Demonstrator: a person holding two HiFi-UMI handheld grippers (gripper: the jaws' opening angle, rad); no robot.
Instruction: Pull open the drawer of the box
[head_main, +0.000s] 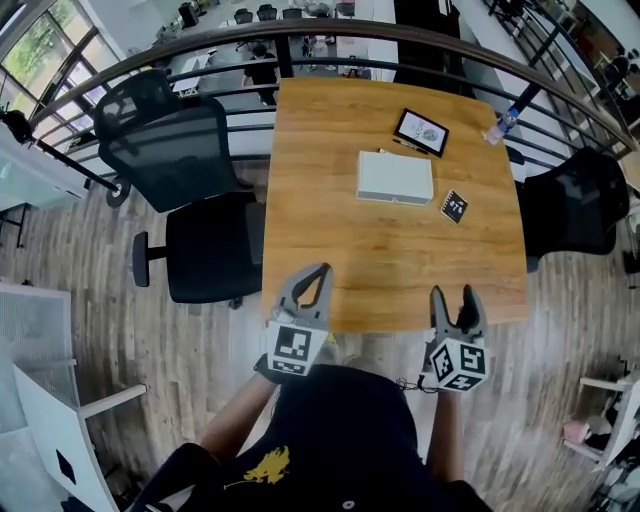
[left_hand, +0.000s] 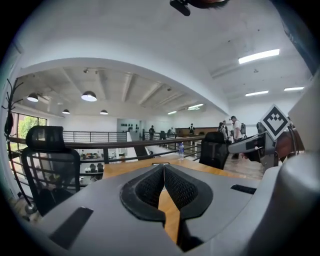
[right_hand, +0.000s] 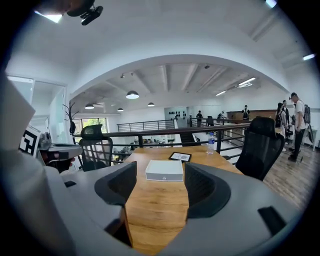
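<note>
Head view: box (head_main: 395, 178) well back on counter (head_main: 340, 255), bare wood from it to near edge; chair (head_main: 205, 240) against left edge. Left tongs (head_main: 320, 270) and right tongs (head_main: 455, 292) over near edge, pointing forward.
Left gripper view: closed, tips touching, empty.
Right gripper view: wide apart, empty; box far ahead between jaws.

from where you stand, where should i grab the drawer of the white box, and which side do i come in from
Probably the small pull at the middle of the white box's front face, though it looks tiny here. The box lies flat with that face toward the near edge of the table, so come in low and level from there with the open right gripper, which faces it.
</note>
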